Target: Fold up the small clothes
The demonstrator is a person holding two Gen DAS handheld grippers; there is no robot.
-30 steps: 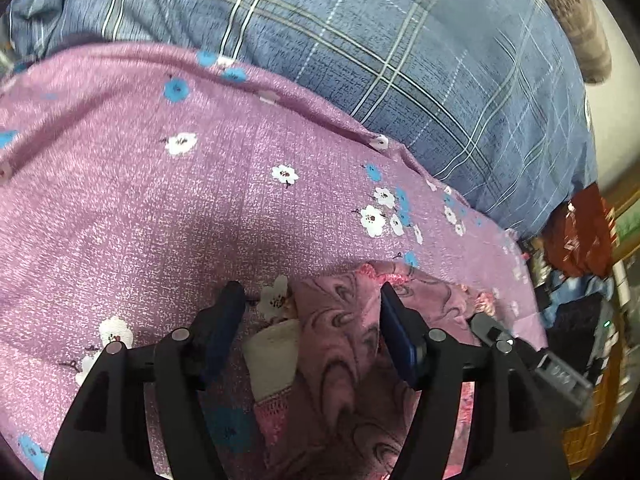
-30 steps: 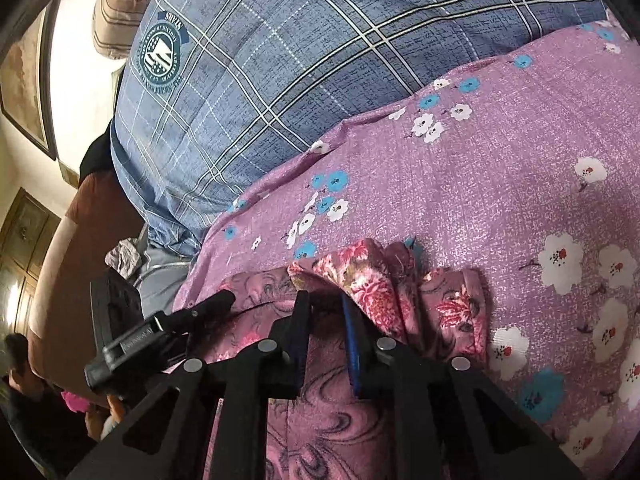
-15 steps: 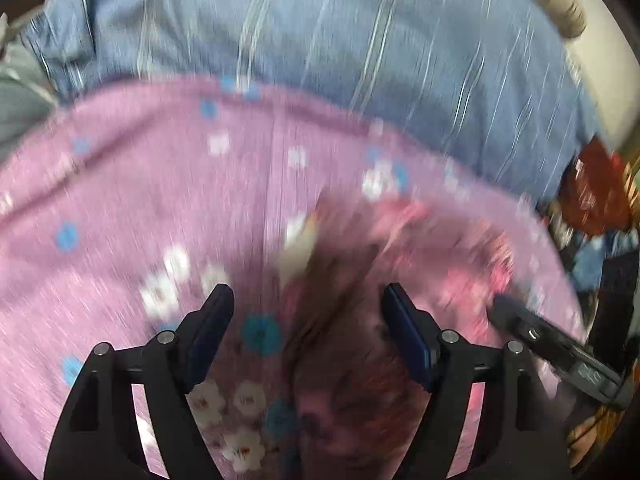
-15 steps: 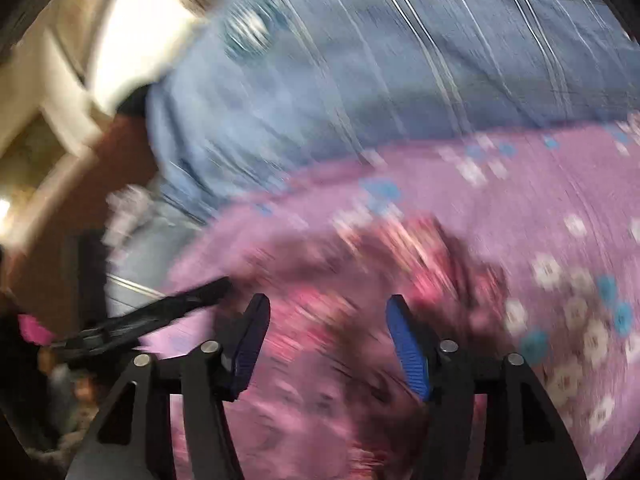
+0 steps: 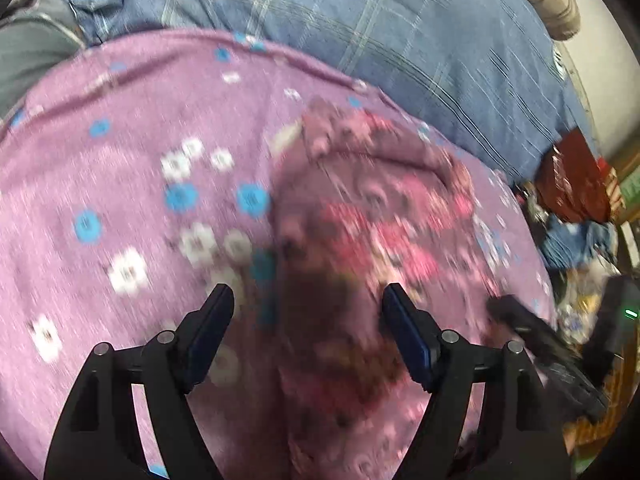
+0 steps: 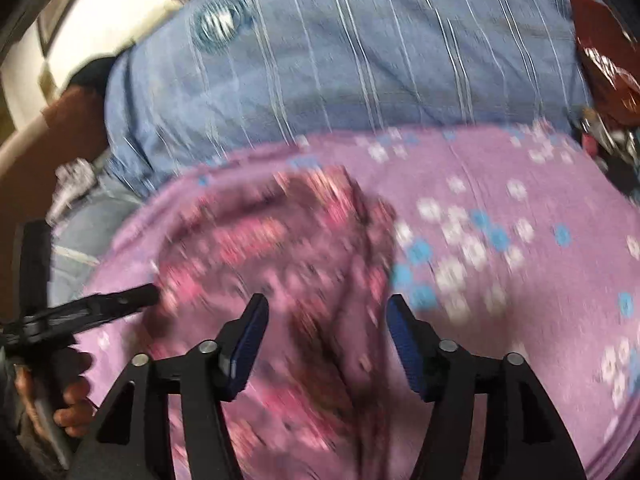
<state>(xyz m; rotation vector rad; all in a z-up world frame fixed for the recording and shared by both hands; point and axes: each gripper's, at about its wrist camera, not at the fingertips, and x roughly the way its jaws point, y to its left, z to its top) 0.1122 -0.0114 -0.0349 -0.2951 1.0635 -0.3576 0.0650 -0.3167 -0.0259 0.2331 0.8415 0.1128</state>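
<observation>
A small pink floral garment [image 5: 360, 232] lies bunched on a purple flowered bedsheet [image 5: 120, 168]. It also shows in the right wrist view [image 6: 280, 248]. Both views are motion-blurred. My left gripper [image 5: 306, 304] is open and empty, above the garment's near part. My right gripper [image 6: 326, 312] is open and empty, also over the garment. The left gripper's tip shows at the left of the right wrist view [image 6: 120, 300], and the right gripper's tip shows at the right of the left wrist view [image 5: 532, 328].
A blue plaid pillow [image 5: 400, 40] lies behind the sheet, also in the right wrist view [image 6: 360, 60]. Dark red cloth [image 5: 572, 176] and clutter sit at the far right. A hand [image 6: 72, 396] holds the left gripper's handle.
The right gripper was shut on the garment and has opened and let it go. Both grippers have pulled back and up, so the garment lies farther ahead.
</observation>
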